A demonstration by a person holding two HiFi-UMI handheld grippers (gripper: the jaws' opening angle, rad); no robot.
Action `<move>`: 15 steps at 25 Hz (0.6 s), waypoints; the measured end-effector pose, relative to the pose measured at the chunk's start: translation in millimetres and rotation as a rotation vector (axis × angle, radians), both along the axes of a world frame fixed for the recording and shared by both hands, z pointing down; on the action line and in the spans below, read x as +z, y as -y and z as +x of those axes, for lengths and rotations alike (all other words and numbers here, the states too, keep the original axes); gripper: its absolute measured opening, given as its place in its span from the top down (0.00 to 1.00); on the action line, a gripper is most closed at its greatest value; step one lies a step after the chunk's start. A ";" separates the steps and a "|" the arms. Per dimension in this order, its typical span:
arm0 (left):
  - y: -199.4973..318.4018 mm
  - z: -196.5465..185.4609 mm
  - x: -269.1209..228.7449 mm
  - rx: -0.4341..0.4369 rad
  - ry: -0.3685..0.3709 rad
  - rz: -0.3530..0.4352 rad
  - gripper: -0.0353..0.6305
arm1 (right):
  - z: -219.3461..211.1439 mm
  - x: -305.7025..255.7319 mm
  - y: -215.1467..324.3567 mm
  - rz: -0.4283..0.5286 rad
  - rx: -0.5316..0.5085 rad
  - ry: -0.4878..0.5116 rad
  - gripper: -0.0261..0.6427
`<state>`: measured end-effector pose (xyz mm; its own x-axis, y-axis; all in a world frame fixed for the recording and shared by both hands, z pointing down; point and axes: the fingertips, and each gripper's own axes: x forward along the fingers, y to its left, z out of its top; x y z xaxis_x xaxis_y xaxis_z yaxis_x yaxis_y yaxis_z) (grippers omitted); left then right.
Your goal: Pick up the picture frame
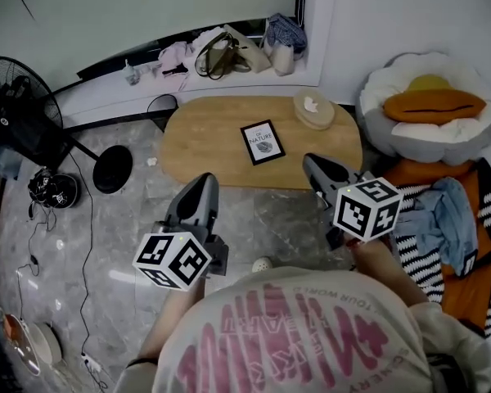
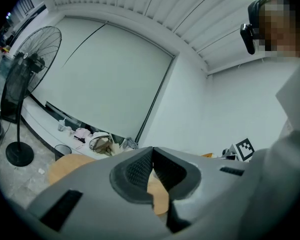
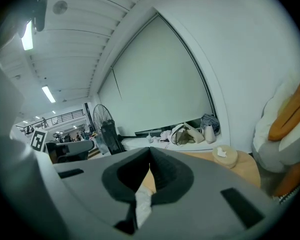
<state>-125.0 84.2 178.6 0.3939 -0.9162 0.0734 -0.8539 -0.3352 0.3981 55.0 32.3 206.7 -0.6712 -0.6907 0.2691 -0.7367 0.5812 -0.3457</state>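
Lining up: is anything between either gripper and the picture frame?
Nothing visible. The picture frame lies alone on the table; the round box sits toward its far right edge, off the line from left gripper or right gripper.

Matt wooden table (image 1: 204,137), glossy marbled stone floor (image 1: 131,219), smooth grey plastic left hand-held gripper (image 1: 198,196).

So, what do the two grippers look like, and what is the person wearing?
Both grippers are grey, with jaws lined by dark textured pads. The left gripper and the right gripper each carry a white cube with black square markers. The person wears a light T-shirt with pink lettering.
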 end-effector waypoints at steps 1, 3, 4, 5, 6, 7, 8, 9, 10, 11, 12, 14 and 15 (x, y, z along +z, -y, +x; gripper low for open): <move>7.8 -5.6 -1.4 0.002 0.001 0.007 0.94 | -4.7 -1.6 6.8 0.011 0.003 -0.002 0.95; 21.3 -15.7 -1.5 0.007 0.002 0.015 0.94 | -12.9 -2.1 19.2 0.024 0.009 -0.008 0.95; 26.9 -20.3 -0.5 0.009 0.002 0.014 0.94 | -16.5 -1.1 24.6 0.026 0.011 -0.010 0.95; 31.9 -24.5 0.7 0.011 0.001 0.012 0.94 | -19.8 0.2 29.4 0.025 0.014 -0.009 0.95; 36.3 -28.2 1.8 0.013 0.002 0.009 0.94 | -22.5 1.7 34.2 0.023 0.018 -0.008 0.95; 40.1 -31.3 3.1 0.016 0.003 0.004 0.94 | -24.6 3.4 38.8 0.021 0.023 -0.005 0.95; 43.3 -33.9 4.9 0.018 0.007 -0.001 0.94 | -26.3 5.5 43.2 0.017 0.029 -0.002 0.95; 46.1 -36.1 7.3 0.020 0.010 -0.006 0.94 | -27.6 8.2 46.9 0.011 0.034 0.000 0.95; 48.5 -38.3 10.5 0.021 0.012 -0.013 0.94 | -28.8 11.5 49.8 0.004 0.036 0.001 0.95; 50.6 -40.2 14.4 0.019 0.011 -0.021 0.94 | -30.0 15.6 52.2 -0.004 0.037 -0.001 0.95; 52.6 -41.5 19.1 0.017 0.007 -0.032 0.94 | -30.9 20.2 54.3 -0.013 0.036 -0.004 0.95; 56.0 -41.9 30.3 0.017 -0.003 -0.061 0.94 | -32.1 30.1 58.1 -0.035 0.035 -0.008 0.95; 58.2 -41.2 36.2 0.020 -0.006 -0.077 0.94 | -32.4 34.9 60.5 -0.047 0.034 -0.008 0.95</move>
<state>-166.2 26.0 214.8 0.4127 -0.8999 0.1412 -0.8448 -0.3202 0.4286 22.6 -28.2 241.6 -0.6448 -0.6998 0.3073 -0.7589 0.5386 -0.3660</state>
